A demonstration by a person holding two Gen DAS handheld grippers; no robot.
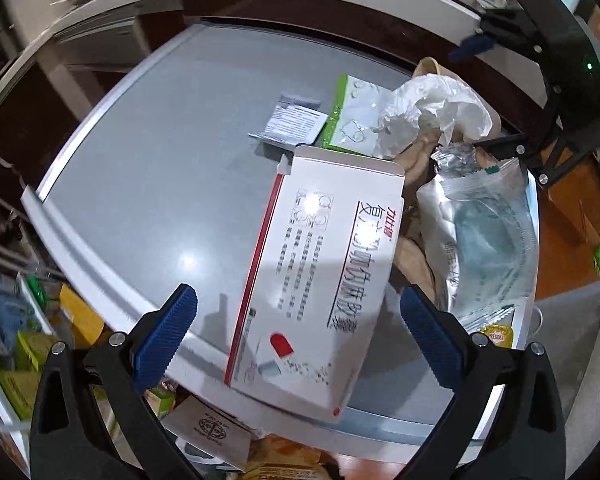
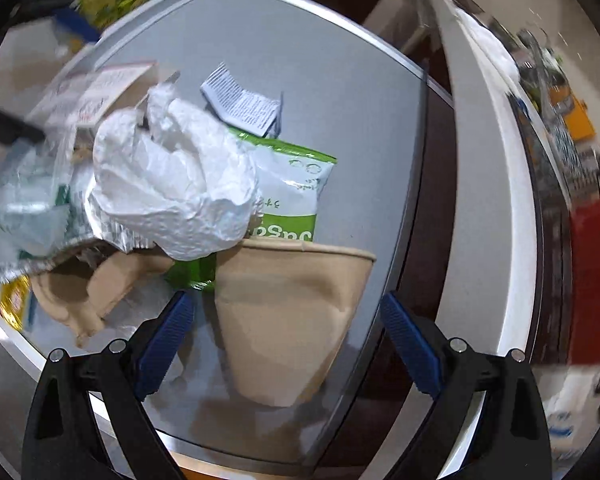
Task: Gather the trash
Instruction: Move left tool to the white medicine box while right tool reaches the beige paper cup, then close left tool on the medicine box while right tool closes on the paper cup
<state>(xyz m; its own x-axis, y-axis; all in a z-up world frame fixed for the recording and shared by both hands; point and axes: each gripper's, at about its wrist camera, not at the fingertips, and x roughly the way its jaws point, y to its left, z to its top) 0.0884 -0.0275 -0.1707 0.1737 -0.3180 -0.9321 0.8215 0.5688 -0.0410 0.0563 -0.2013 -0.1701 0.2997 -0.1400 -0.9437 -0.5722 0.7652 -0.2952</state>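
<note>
Jaws wide open, your left gripper straddles the medicine box; your right gripper gapes over the beige cloth, gripping nothing.

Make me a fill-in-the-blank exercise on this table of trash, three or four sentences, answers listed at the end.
1. The left tool is ____, its fingers either side of the white medicine box.
2. The right tool is lined up on the ____-coloured fabric piece.
3. The crumpled white plastic bag lies partly over a white and ____ snack packet.
4. The capsule printed on the medicine box is ____ and white.

Missing words: open; beige; green; red
</note>
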